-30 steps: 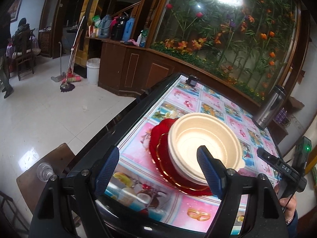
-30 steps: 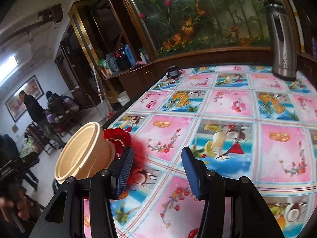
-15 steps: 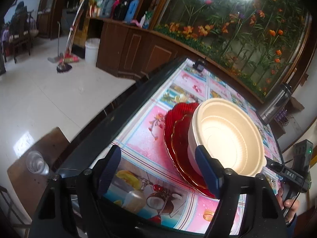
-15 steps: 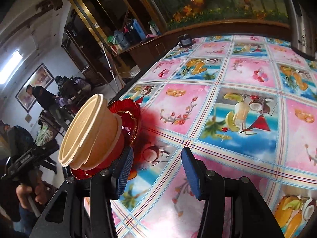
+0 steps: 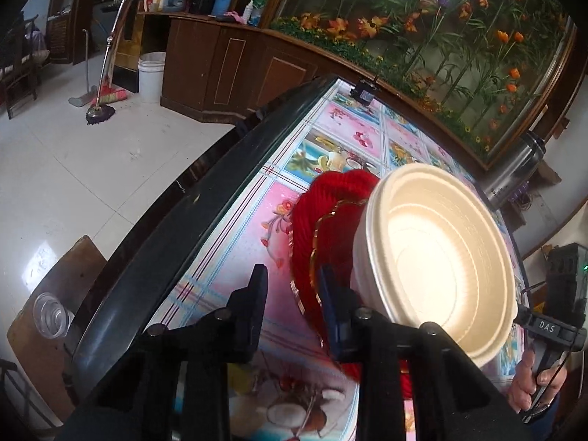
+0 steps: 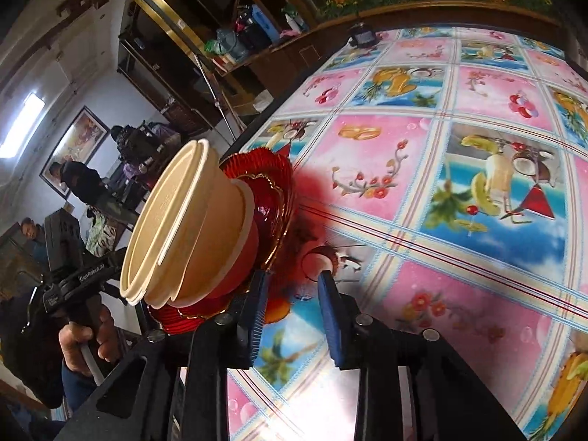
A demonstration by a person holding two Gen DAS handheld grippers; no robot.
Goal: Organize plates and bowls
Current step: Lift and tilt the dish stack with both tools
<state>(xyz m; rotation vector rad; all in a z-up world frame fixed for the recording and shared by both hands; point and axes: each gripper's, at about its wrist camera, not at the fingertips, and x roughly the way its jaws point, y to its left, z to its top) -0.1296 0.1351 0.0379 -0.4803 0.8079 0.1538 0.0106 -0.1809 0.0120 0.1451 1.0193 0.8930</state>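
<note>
A cream bowl (image 5: pixel 437 253) sits on stacked red plates (image 5: pixel 330 228) with gold rims near the table's left edge; it also shows in the right wrist view (image 6: pixel 183 228) on the plates (image 6: pixel 272 198). My left gripper (image 5: pixel 292 294) stands just left of the plates' near rim, its jaws narrowed with a gap and nothing between them. My right gripper (image 6: pixel 290 308) stands just right of the plates, its jaws likewise narrowed and empty.
The table (image 6: pixel 459 147) has a pink and blue fruit-print cloth and a dark rim (image 5: pixel 205 198). A steel thermos (image 5: pixel 514 169) stands at the far right. A small black object (image 5: pixel 364 90) sits at the far edge. A wooden stool with a glass (image 5: pixel 49 314) stands below left.
Both grippers have narrowed their jaws and come closer to the plate stack. The views have tilted, so the bowl and plates look larger and nearer.
</note>
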